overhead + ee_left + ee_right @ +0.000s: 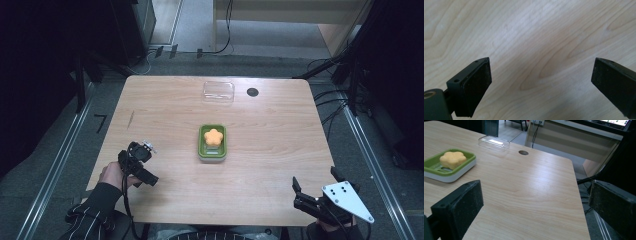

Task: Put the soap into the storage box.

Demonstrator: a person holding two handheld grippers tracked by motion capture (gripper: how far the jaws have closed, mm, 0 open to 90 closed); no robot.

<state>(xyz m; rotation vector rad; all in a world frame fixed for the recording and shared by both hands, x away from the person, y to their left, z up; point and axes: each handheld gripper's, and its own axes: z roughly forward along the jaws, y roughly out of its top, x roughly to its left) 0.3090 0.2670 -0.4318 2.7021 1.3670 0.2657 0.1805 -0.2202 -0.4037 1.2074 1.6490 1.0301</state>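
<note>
Two sets of tongs are seen spread wide, nothing gripped: left tongs [148, 176] over bare desk [270, 150], right tongs [314, 190] at the near edge. Orange soap [213, 136] sits in the green dish [201, 146] at desk centre, clear lid [218, 91] well behind. Risk judged: the light dish could be nudged aside if approached off-centre.

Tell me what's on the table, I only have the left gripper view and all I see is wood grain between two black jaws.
Observer: A green soap dish sits mid-table with an orange flower-shaped soap in it.
Operator: Anything else out there?
Observer: A clear plastic lid lies near the far edge, beside a round hole in the table.
Operator: Where's my left gripper relative to the dish?
Observer: The left gripper is near the table's left front edge, apart from the dish.
Operator: And the right one?
Observer: The right gripper is at the front right corner, jaws open, holding nothing.
</note>
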